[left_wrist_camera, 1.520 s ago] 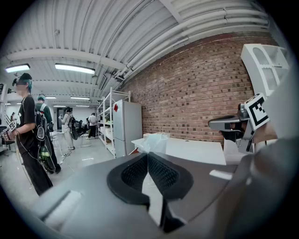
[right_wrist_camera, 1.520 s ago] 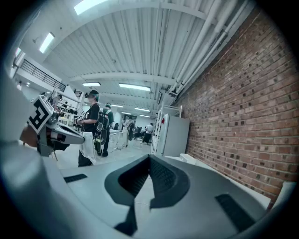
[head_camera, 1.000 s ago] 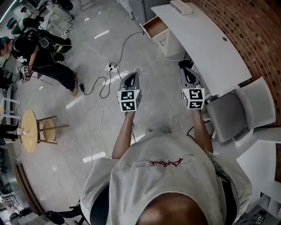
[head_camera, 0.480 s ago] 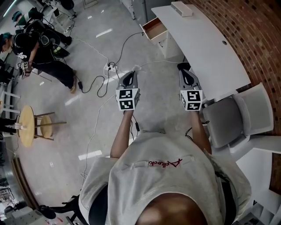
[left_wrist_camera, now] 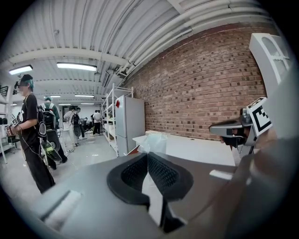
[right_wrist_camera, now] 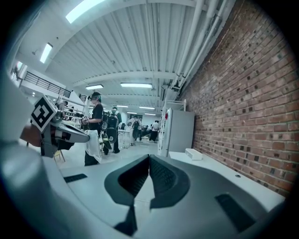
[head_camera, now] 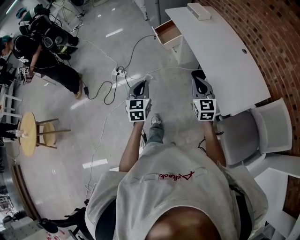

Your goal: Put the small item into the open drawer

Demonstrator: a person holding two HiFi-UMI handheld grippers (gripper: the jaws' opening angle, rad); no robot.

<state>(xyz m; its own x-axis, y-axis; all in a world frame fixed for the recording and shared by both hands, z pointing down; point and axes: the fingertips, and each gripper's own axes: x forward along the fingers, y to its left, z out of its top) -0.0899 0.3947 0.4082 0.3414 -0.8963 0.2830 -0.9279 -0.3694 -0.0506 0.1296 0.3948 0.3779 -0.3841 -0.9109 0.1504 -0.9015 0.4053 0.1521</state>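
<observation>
The open drawer point(head_camera: 168, 32), wooden inside, sticks out of the white desk point(head_camera: 220, 51) at the far end of the head view. My left gripper point(head_camera: 142, 82) is held out over the floor, well short of it. Its jaws are shut on a small clear, crinkled item point(left_wrist_camera: 154, 142) that pokes out beyond the tips point(head_camera: 147, 75). My right gripper point(head_camera: 199, 76) hangs level with it beside the desk's near edge. The right gripper view shows my right gripper point(right_wrist_camera: 149, 158) shut with nothing between the pads.
A white box point(head_camera: 198, 11) lies on the desk's far end. A grey chair point(head_camera: 253, 133) stands to the right. Cables and a power strip point(head_camera: 118, 72) lie on the floor ahead. People point(head_camera: 42, 47) and a wooden stool point(head_camera: 30, 136) are off to the left.
The person has stepped forward, and a shoe now shows between the arms. Both grippers keep the same pose and stay shut.
</observation>
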